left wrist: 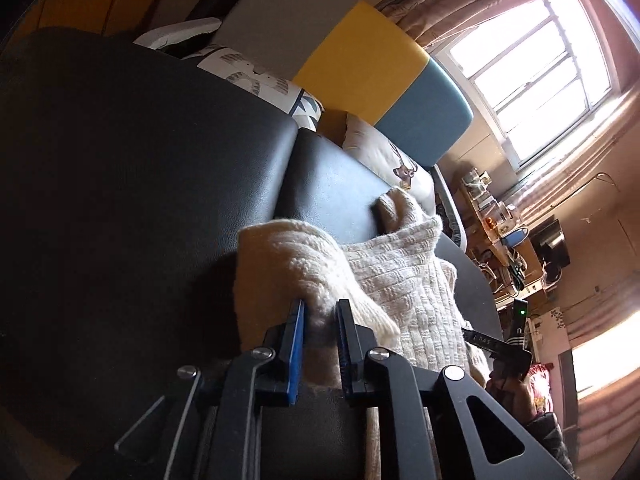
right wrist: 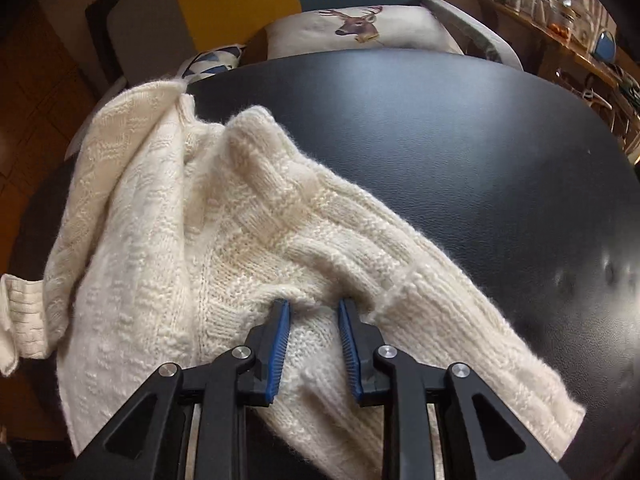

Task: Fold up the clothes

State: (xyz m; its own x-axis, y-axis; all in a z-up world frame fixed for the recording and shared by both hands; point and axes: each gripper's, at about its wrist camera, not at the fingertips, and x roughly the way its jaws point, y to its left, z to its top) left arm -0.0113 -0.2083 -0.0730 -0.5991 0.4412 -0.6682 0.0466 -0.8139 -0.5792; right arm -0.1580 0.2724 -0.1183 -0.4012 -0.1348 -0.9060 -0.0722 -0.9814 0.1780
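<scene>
Left gripper (left wrist: 320, 306) clamped on a fold of the sweater (left wrist: 396, 276), lifted off the black table (left wrist: 140, 184); right gripper (right wrist: 314, 306) pinched a ridge of the sweater (right wrist: 248, 216) lying bunched on the table (right wrist: 460, 140), part draped over the far-left edge. Thin bites in loose fuzzy knit, so likely to slip or stretch if pulled apart. Could also drag the overhang off the edge.
</scene>
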